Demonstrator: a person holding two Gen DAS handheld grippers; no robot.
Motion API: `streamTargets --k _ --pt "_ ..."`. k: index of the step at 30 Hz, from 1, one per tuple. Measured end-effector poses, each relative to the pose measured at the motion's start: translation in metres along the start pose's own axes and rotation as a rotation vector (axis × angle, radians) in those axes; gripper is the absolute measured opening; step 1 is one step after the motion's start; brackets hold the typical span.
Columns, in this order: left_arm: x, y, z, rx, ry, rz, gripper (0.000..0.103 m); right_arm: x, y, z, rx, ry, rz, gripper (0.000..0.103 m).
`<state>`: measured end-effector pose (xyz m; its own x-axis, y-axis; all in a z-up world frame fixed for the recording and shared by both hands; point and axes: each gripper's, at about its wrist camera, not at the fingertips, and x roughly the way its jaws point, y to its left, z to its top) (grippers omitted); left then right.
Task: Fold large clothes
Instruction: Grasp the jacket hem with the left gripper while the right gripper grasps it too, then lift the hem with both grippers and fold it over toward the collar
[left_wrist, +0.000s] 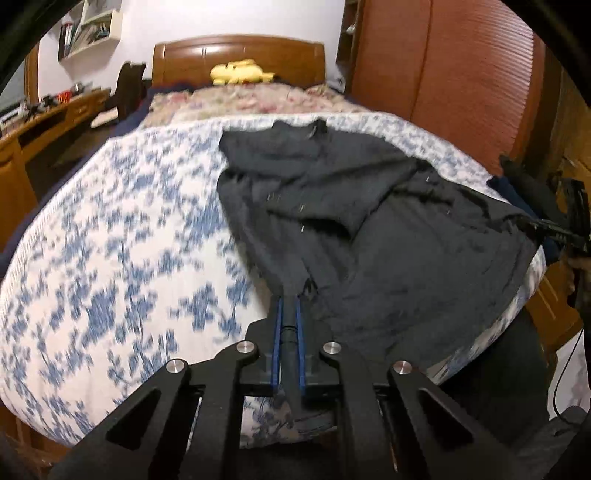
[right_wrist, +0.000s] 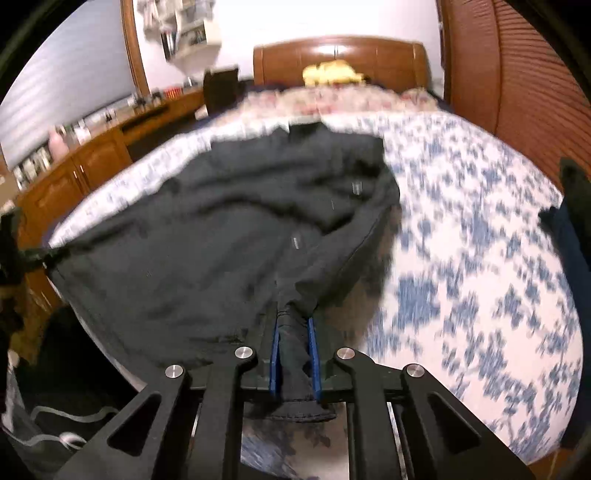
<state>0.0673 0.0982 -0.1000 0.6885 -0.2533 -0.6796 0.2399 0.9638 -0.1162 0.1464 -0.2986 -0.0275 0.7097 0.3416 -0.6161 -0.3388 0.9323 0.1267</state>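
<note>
Black garment (left_wrist: 388, 221) rumpled on bed, hem lifted.

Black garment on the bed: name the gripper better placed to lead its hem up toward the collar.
Right, narrowly. The right gripper is shut on a thick bunch of the black garment hem, with its side edge running toward the collar. The left gripper pinches only a thin strip.
</note>
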Motion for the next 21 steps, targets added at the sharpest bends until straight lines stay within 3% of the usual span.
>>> streamTargets --k 9,21 --pt "-0.049 -0.017 0.045 0.021 -0.148 -0.021 0.006 -0.051 0.003 0.037 0.028 -0.153 0.062 0.01" --pt "-0.147 -0.045 0.077 0.083 -0.332 -0.036 0.005 -0.157 0.016 0.025 -0.003 -0.318 0.107 0.01"
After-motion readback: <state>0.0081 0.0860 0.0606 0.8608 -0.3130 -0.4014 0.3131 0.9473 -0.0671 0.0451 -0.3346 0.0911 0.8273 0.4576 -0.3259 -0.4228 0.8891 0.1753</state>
